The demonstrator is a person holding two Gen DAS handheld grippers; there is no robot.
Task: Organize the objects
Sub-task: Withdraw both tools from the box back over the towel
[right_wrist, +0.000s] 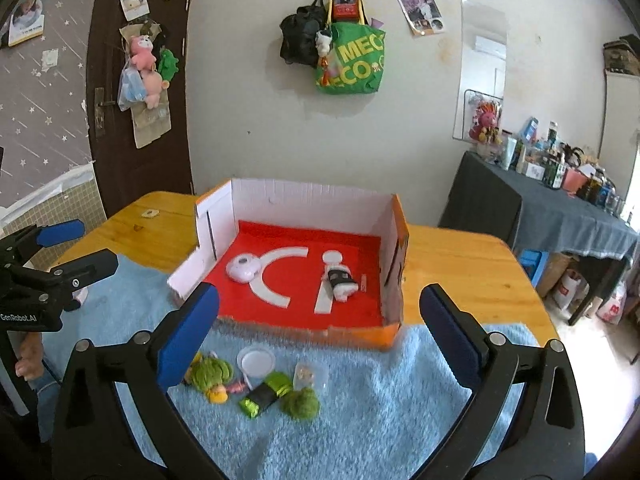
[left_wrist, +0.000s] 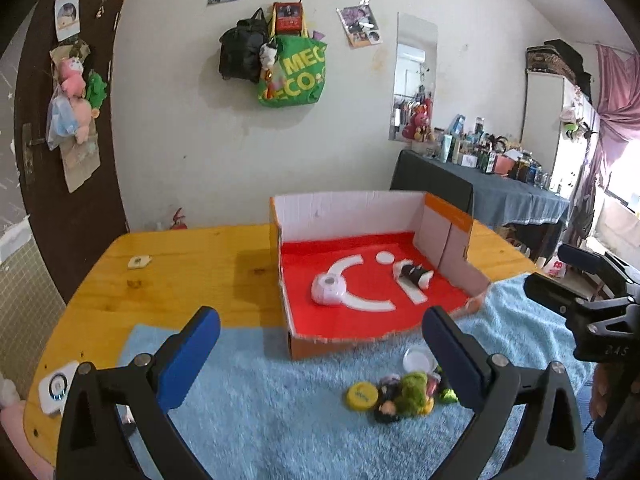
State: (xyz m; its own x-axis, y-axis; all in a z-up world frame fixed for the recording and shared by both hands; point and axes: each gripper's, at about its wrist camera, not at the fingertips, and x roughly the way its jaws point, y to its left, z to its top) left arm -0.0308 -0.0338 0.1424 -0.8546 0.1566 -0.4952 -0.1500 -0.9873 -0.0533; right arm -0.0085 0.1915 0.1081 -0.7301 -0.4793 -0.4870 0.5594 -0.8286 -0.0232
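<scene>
1. Both grippers, left (left_wrist: 320,354) and right (right_wrist: 318,332), hang empty with jaws wide open.
2. Loose toys (right_wrist: 256,386) lie on the towel (right_wrist: 360,420), just before the box (right_wrist: 320,200).
3. Best to pinch one toy squarely and lift it clear of the box's low front wall.

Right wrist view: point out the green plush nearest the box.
The green plush on the left of the pile, beside the round white lid; the other green plush lies farther from the box.

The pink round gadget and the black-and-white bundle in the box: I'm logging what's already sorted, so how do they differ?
The pink round gadget is pale, smooth and dome-like, lying on the box's left half; the black-and-white bundle is elongated, dark with white ends, lying on the right half. The gadget partly covers the white curved mark, the bundle the straight one. Both rest on the red floor of the box, untouched by either gripper.
</scene>
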